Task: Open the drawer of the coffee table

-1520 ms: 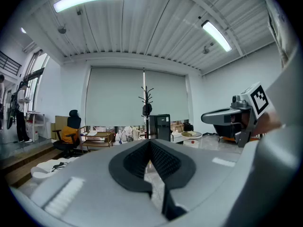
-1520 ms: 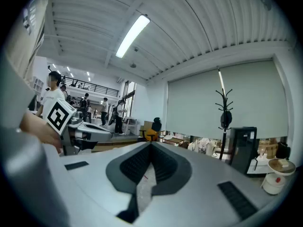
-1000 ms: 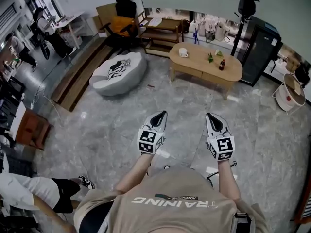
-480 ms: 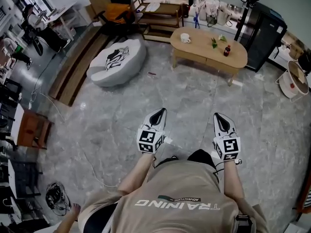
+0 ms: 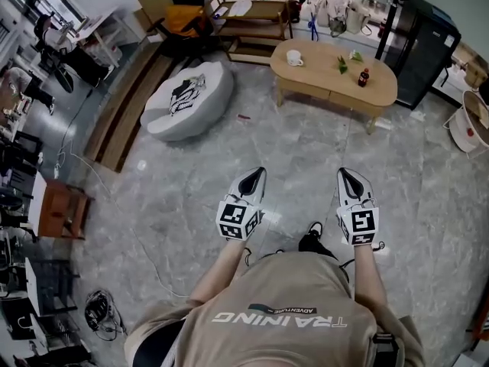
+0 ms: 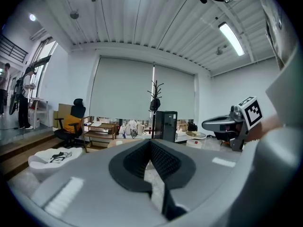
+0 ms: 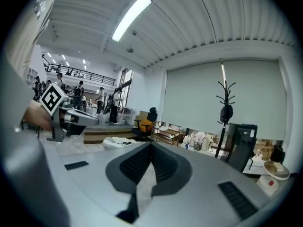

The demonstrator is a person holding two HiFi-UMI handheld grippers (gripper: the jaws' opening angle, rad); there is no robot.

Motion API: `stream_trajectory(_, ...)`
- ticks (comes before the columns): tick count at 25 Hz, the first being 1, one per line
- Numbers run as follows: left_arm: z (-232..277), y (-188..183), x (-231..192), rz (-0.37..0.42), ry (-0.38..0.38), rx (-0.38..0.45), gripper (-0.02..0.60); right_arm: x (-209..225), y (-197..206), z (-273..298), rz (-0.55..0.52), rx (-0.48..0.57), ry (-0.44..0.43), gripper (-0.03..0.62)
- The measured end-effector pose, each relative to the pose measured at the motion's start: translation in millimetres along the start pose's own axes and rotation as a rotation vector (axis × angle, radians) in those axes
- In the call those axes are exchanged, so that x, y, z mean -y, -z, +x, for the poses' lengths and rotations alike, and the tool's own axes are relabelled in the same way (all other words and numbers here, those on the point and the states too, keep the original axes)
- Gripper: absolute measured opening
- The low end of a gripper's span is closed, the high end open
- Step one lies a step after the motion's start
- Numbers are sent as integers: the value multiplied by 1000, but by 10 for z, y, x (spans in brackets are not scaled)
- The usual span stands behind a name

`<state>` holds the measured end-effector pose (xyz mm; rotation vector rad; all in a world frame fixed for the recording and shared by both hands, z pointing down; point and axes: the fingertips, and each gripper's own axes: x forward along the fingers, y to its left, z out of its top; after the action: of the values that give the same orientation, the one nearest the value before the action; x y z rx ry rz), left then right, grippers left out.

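Both jaw pairs are pressed together with nothing between them: the left hand-held gripper (image 5: 256, 176) and the right hand-held gripper (image 5: 345, 176) point level across bare floor. The wooden counter (image 5: 321, 73) stands well ahead of both, slightly to the right of the right one, with a cup (image 5: 295, 58) and a bottle (image 5: 364, 77) on top. Its drawer (image 5: 351, 102) appears to sit in the near front panel and is closed.

The step is the approach. It is best to close in squarely on that front panel, drop one hand-held gripper to drawer height, spread its jaws only when near, then pull straight back so the cup and bottle stay put.

Compared with a second ago, the counter sits higher and further right in the head view, both hand-held grippers show lower, and a shoe (image 5: 309, 241) now shows between them.
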<state>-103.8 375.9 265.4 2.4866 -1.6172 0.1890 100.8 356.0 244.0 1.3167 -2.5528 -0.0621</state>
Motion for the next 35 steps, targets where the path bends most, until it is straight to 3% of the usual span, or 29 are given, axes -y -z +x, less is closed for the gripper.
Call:
stream_trajectory(6, 608, -201, 108, 56, 11, 9, 6, 489, 185, 293, 5, -11, -21, 3)
stream_trajectory(14, 1291, -408, 253, 29, -21, 31, 6, 1154, 220, 529, 7, 1, -61, 4)
stream_trajectory(19, 1503, -413, 171, 28, -24, -2, 6, 1287, 245, 754, 26, -12, -72, 3)
stream_trajectory(27, 1939, -290, -228, -1, 4, -21, 6, 1325, 326, 1251, 21, -55, -61, 3)
stream_trajectory(35, 2366, -461, -935, 31, 54, -8, 6, 1279, -146, 1977, -19, -35, -5, 3)
